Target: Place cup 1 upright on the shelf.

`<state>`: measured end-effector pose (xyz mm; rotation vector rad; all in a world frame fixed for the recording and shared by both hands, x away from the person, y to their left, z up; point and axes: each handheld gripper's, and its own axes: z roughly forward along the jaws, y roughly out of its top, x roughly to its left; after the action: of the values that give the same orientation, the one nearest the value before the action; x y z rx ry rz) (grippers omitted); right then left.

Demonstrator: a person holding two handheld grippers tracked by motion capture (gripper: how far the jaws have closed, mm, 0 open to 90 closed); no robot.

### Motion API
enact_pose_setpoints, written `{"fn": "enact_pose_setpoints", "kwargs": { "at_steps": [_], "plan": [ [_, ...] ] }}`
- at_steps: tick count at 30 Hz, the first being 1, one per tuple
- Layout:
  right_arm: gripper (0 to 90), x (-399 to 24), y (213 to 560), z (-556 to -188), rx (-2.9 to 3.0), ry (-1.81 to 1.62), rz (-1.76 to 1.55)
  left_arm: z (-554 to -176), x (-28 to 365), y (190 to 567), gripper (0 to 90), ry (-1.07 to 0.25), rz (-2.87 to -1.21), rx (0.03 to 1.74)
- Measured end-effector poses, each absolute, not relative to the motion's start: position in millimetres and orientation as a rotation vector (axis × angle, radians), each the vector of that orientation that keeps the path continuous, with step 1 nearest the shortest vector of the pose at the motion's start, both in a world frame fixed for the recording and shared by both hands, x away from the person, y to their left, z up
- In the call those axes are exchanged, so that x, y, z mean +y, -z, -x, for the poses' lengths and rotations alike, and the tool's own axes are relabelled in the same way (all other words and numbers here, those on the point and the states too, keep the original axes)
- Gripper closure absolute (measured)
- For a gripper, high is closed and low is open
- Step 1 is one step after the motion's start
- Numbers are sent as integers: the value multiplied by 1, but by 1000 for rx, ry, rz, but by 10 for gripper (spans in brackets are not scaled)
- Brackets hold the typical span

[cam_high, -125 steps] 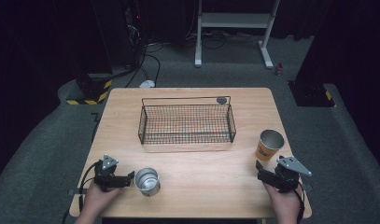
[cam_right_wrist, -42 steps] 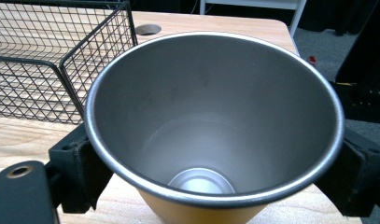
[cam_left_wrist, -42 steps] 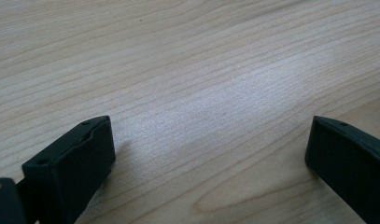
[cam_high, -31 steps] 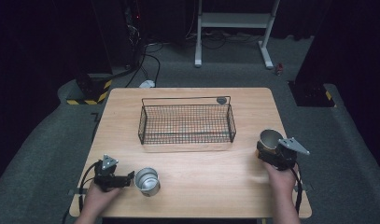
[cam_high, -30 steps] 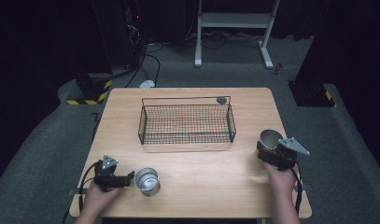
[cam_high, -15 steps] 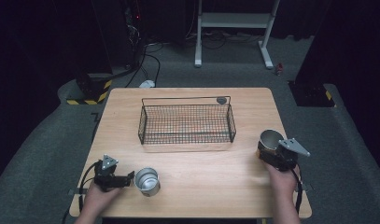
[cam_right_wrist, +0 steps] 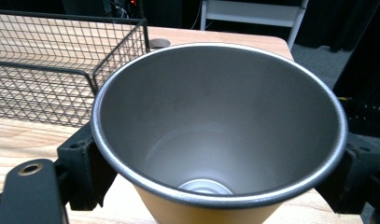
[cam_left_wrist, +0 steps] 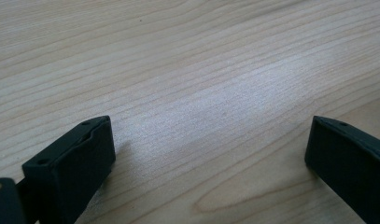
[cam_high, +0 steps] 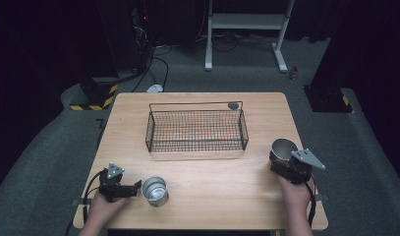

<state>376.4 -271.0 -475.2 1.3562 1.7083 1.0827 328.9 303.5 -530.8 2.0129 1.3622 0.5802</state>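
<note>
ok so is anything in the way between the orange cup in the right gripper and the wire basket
Nothing visible. The right gripper has its jaws around the orange cup, and bare table lies between it and the wire basket, whose near right corner is closest.

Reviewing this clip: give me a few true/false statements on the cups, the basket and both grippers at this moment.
1. The right gripper has its jaws around the orange cup. True.
2. The wire basket holds a cup. False: nothing lies in it.
3. The left gripper is shut on the metal cup. False: its jaws stand open over bare wooden table, the cup beside it.
4. The orange cup stands upright, mouth up. True.
5. The metal cup stands right of the basket. False: it is near the front left.
</note>
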Motion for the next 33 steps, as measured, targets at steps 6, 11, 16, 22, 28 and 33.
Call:
{"fn": "enact_pose_setpoints", "kwargs": {
  "at_steps": [6,11,16,22,28,33],
  "plan": [
    [138,-260,475,-372,1723,-1090,-1324,-329,303,531,19,-580,-2013,1362],
    [138,-250,471,-368,1732,-1123,-1298,-329,303,531,19,-580,-2013,1362],
    [138,-240,465,-365,1738,-1154,-1261,-329,303,531,19,-580,-2013,1362],
    [138,-229,458,-364,1748,-1178,-1231,-329,303,531,19,-580,-2013,1362],
    [138,-220,453,-364,1763,-1192,-1204,-329,303,531,19,-580,-2013,1362],
    [138,-211,447,-365,1773,-1212,-1186,-329,303,531,19,-580,-2013,1362]
  ]
}}
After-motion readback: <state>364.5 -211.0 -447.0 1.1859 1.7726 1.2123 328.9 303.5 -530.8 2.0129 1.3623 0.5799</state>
